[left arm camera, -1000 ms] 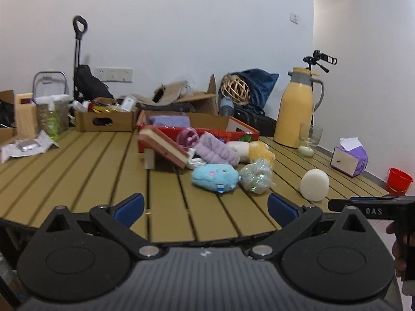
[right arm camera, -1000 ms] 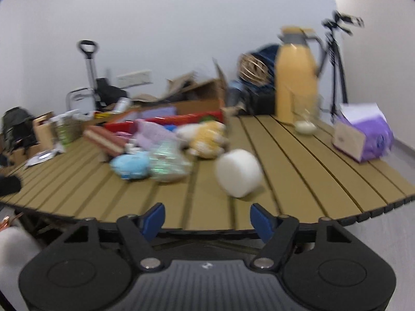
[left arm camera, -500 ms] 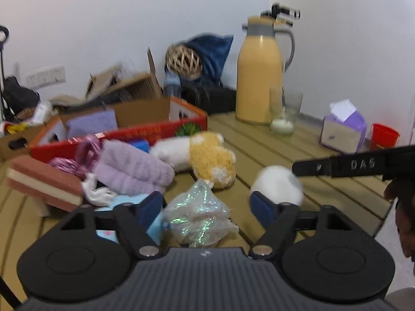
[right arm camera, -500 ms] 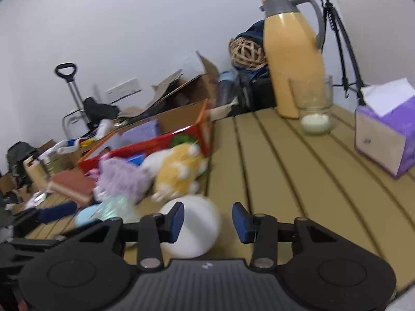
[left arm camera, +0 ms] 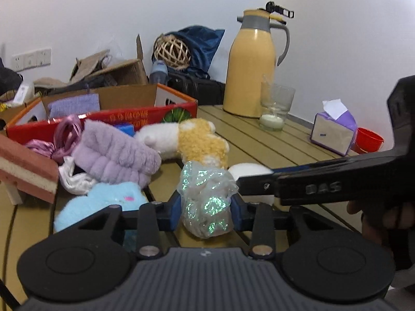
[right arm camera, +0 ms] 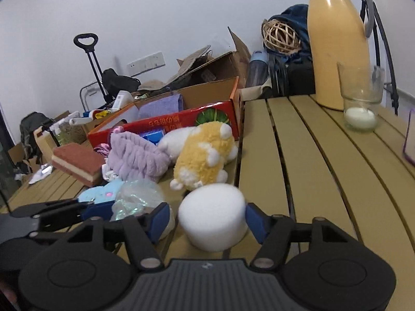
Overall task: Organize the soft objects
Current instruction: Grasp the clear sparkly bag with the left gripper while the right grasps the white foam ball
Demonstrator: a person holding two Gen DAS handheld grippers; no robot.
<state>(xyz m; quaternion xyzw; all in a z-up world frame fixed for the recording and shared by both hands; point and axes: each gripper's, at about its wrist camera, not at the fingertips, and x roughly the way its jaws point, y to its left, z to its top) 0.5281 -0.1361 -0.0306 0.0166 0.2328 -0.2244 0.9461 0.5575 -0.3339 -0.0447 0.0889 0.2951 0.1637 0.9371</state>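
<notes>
A glittery clear bundle (left arm camera: 205, 199) lies on the slatted wooden table (left arm camera: 259, 140). My left gripper (left arm camera: 206, 206) is closing on it, and both blue pads touch its sides. To its right a white foam puff (right arm camera: 212, 215) stands between the pads of my right gripper (right arm camera: 207, 219). Those jaws are opening, and a gap shows at the left pad. Behind lie a yellow-and-white plush (left arm camera: 199, 145), a purple fluffy band (left arm camera: 116, 155) and a light blue plush (left arm camera: 103, 204). A red cardboard box (left arm camera: 103, 116) sits beyond them.
A pink layered sponge block (left arm camera: 26, 165) rests at the left. A yellow thermos (left arm camera: 253, 70), a glass with a candle (left arm camera: 275, 108) and a purple tissue box (left arm camera: 332, 132) stand at the far right. Bare slats lie ahead of the right gripper.
Both grippers came forward over the table into the pile. The left jaws narrowed around the glittery bundle. The right jaws now straddle the white puff, which sat left of them before.
</notes>
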